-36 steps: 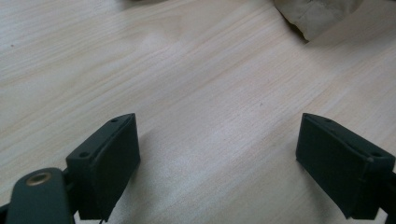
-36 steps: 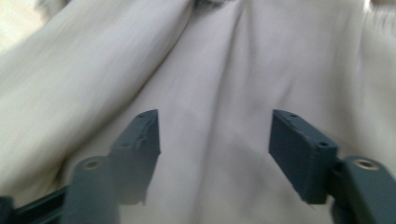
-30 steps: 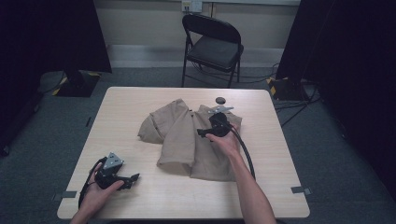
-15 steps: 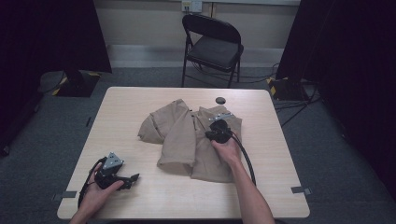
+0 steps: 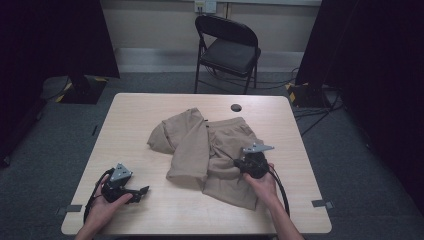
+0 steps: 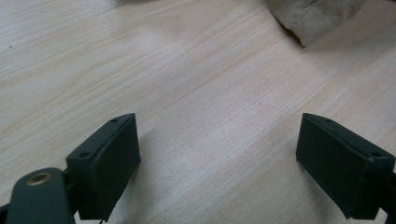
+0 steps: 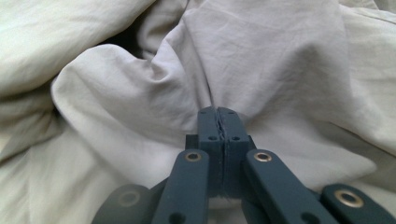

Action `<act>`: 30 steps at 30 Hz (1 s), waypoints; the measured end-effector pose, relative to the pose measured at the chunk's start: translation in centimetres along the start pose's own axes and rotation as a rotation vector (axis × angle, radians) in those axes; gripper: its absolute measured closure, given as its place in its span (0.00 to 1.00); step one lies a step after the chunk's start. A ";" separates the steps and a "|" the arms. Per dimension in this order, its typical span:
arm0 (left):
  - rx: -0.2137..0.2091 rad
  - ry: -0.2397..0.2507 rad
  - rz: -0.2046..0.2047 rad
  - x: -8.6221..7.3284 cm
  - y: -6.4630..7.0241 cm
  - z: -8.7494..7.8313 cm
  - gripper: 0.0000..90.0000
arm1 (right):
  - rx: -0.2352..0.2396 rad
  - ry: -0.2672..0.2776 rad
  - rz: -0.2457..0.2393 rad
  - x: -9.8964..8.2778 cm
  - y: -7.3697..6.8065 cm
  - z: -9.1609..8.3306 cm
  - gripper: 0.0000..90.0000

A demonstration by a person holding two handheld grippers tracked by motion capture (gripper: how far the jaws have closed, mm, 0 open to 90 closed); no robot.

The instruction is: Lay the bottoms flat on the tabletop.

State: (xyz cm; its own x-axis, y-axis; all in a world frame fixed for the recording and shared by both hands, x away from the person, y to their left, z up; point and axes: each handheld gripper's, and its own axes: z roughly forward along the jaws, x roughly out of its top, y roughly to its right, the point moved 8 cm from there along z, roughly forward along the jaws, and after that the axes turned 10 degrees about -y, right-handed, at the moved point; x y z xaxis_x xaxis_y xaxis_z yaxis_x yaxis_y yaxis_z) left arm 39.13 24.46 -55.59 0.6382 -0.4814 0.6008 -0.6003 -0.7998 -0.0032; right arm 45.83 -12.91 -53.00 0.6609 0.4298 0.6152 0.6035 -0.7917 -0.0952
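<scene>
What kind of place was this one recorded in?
Probably a recording studio or lab corner, not a home: a bare wooden table on grey carpet, dark curtains on both sides, one folding chair by the wall, and floor cables.

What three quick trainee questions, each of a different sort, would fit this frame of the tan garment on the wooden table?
1. True or false: the right gripper has its jaws shut on a fold of the crumpled tan cloth garment.
2. Multiple choice: what lies between the jaws of the left gripper? A) a sleeve B) bare light wooden table C) a cable
3. Short answer: what stands on the floor beyond the table's far edge?

Key
1. True. In the right gripper view the jaws meet on a pinched fold of cloth.
2. B. The jaws stand wide apart over bare wood, and the garment's edge lies farther off.
3. A black metal folding chair.
</scene>
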 end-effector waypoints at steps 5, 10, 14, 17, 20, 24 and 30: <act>0.000 -0.001 0.000 0.0 0.0 0.0 0.14 | 0.020 -0.020 -0.020 -2.7 -1.5 -0.9 1.00; 0.002 0.000 0.007 0.0 0.0 0.0 0.14 | 0.014 -0.005 -0.017 -4.6 -2.3 -1.2 1.00; 0.005 0.001 0.003 0.0 0.0 0.0 0.15 | 0.030 -0.001 -0.022 -4.5 -2.4 -1.4 0.83; -0.010 0.005 -0.028 0.1 -0.2 -0.1 0.19 | 0.064 0.038 -0.012 -3.8 -2.6 -2.2 0.69; -0.061 0.003 -0.063 0.6 -0.5 -0.3 0.23 | 0.057 0.082 0.002 -2.8 -2.0 -3.4 0.62; -0.077 -0.006 -0.080 1.6 -0.5 -0.1 0.24 | 0.029 0.121 0.021 -1.2 -1.0 -4.0 0.54; -0.072 0.043 -0.076 5.5 -0.7 -0.1 0.27 | -0.029 0.066 0.026 -1.1 0.5 -1.3 0.51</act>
State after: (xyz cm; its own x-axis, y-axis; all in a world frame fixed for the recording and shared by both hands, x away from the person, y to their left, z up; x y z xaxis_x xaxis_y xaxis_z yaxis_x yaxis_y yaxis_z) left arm 43.01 22.35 -52.21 0.6629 -0.4035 0.6306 -0.5852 -0.8047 0.1002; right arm 44.83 -14.39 -52.68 0.6447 0.3801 0.6632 0.5726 -0.8150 -0.0895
